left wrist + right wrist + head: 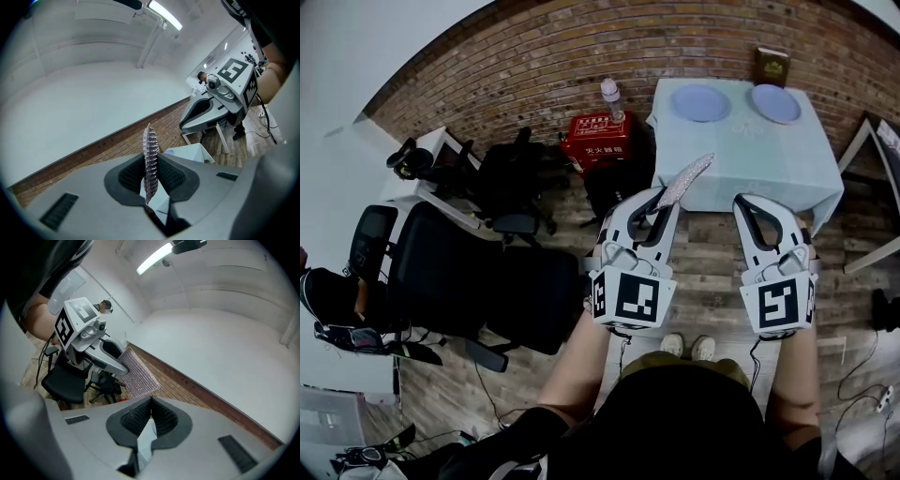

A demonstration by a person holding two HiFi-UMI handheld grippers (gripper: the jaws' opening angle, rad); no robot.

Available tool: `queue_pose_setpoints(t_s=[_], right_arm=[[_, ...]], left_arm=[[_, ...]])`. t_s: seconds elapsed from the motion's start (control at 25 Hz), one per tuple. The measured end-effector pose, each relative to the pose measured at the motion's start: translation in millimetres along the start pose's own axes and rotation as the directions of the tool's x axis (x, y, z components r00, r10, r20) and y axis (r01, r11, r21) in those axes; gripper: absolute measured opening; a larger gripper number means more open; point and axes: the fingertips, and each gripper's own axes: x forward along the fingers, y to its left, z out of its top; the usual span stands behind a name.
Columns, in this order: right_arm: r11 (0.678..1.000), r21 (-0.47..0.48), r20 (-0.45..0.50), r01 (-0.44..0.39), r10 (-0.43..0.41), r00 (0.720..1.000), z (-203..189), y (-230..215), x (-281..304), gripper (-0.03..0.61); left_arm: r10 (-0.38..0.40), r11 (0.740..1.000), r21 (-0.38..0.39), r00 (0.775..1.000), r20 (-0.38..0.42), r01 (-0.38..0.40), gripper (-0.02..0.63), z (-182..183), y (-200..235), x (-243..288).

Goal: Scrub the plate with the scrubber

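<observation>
Black swivel chairs and a white desk crowd a wood-plank floor to the left of the left gripper in what looks like an office workroom, with cables lying on the boards beyond the right gripper. Just ahead of both grippers, a small cloth-covered table bearing two plates stands against a brick wall, beside a red box and a water bottle. Fluorescent strip lights run overhead.
</observation>
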Motion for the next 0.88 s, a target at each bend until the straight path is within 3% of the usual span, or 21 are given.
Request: queue_pose_setpoints(t_s=[0.48,0.88], right_arm=[[0.999,0.016,-0.061,0.031,-0.030,0.998,-2,22,12,0.035],[0.998,0.015,-0.026,0.061,-0.061,0.998,-29,2,53,0.035]], left_arm=[[-0.028,1.000,-0.005,0.999,0.031,0.028,0.078,-22,15,-3],[-0.031,1.000,0.006,0.999,0.039,0.030,0.078,-44,21,39]])
